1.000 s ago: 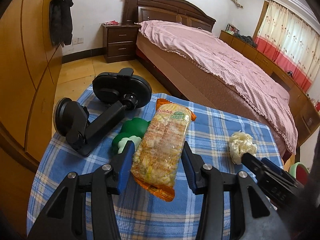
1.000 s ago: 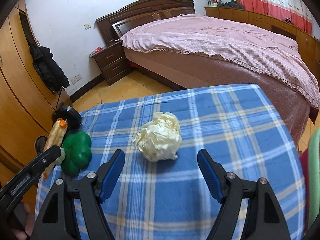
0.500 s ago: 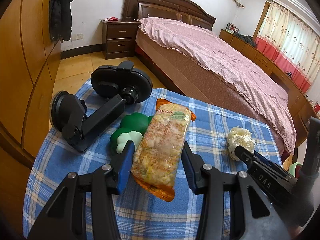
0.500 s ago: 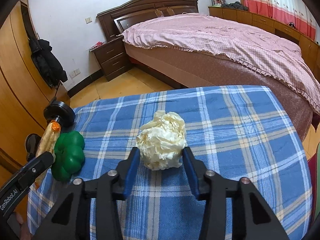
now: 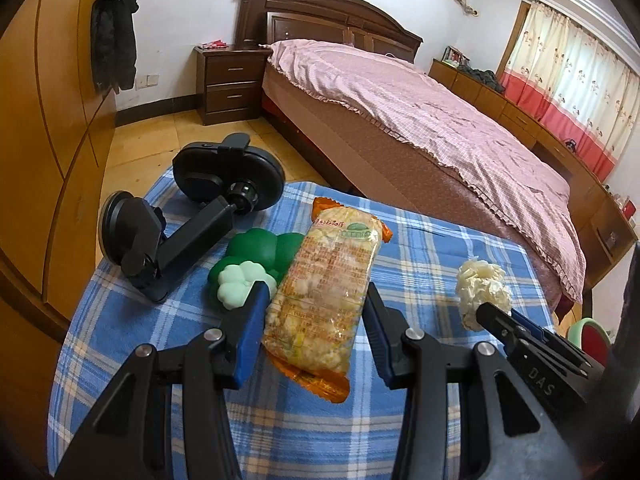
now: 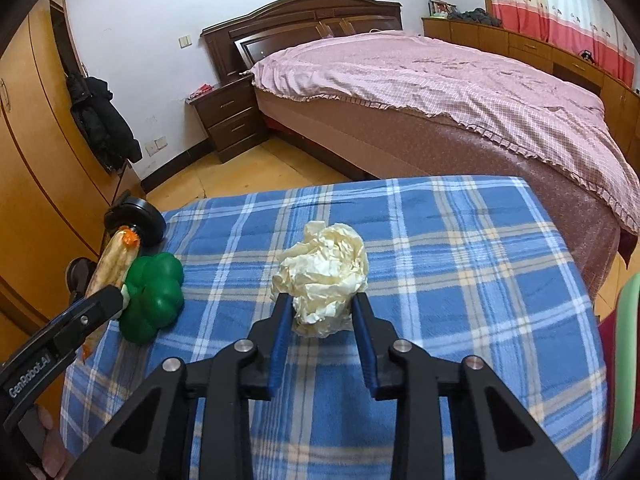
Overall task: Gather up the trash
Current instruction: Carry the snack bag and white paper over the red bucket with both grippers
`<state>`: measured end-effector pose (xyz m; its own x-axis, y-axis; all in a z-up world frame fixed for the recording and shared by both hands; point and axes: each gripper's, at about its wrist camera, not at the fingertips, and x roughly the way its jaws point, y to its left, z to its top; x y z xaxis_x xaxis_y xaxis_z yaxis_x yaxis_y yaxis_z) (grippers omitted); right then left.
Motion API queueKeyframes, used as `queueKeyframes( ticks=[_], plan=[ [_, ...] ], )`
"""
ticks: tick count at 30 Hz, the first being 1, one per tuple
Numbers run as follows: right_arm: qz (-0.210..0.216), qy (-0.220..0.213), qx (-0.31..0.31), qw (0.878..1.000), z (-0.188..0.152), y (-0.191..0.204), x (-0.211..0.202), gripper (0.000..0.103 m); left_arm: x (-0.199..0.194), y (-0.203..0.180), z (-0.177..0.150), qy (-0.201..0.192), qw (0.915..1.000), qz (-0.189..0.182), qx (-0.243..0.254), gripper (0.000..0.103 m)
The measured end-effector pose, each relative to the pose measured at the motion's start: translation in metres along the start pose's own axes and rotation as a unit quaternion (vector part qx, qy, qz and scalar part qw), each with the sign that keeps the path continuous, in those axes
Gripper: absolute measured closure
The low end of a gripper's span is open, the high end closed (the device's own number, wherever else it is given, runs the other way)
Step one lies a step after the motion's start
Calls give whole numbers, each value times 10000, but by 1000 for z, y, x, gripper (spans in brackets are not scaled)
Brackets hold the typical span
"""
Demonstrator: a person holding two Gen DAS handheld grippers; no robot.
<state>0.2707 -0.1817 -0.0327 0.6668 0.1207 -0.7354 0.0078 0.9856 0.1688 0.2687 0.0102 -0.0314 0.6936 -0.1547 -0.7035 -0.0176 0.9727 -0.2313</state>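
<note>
A clear snack packet (image 5: 328, 276) with orange ends sits between the blue pads of my left gripper (image 5: 315, 292), which is shut on it and holds it tilted just above the blue checked tablecloth (image 5: 128, 320). To the right lies a crumpled cream paper ball (image 6: 324, 268). My right gripper (image 6: 320, 300) is closing its jaws on it, and both pads press into its lower sides. The right wrist view also shows the packet (image 6: 112, 256) at the far left, in the left gripper's finger (image 6: 96, 304).
A green broccoli-shaped toy (image 5: 256, 248) lies beside the packet, and a black suction-cup phone mount (image 5: 188, 220) lies at the table's far left. A pink-covered bed (image 6: 440, 92) stands beyond the table, a wooden wardrobe (image 5: 48, 120) to the left. Something green and red (image 6: 628, 340) shows past the right edge.
My right gripper's jaws have gone from wide open beside the paper ball to shut on it. The left gripper has kept still with the snack packet.
</note>
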Motion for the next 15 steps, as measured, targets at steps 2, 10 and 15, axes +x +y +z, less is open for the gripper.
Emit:
queueKeyframes(
  ticks=[2, 10, 15],
  plan=[
    [-15, -30, 4, 10000, -2, -2, -9, 70, -3, -4, -1, 1, 10000, -27, 35, 56],
    [-103, -197, 102, 9997, -9, -17, -46, 70, -19, -21, -6, -16, 9997, -180, 169, 56],
    [-163, -329, 212, 9991, -18, -31, -73, 70, -29, -36, -13, 8, 9990, -340, 288, 56]
  ],
)
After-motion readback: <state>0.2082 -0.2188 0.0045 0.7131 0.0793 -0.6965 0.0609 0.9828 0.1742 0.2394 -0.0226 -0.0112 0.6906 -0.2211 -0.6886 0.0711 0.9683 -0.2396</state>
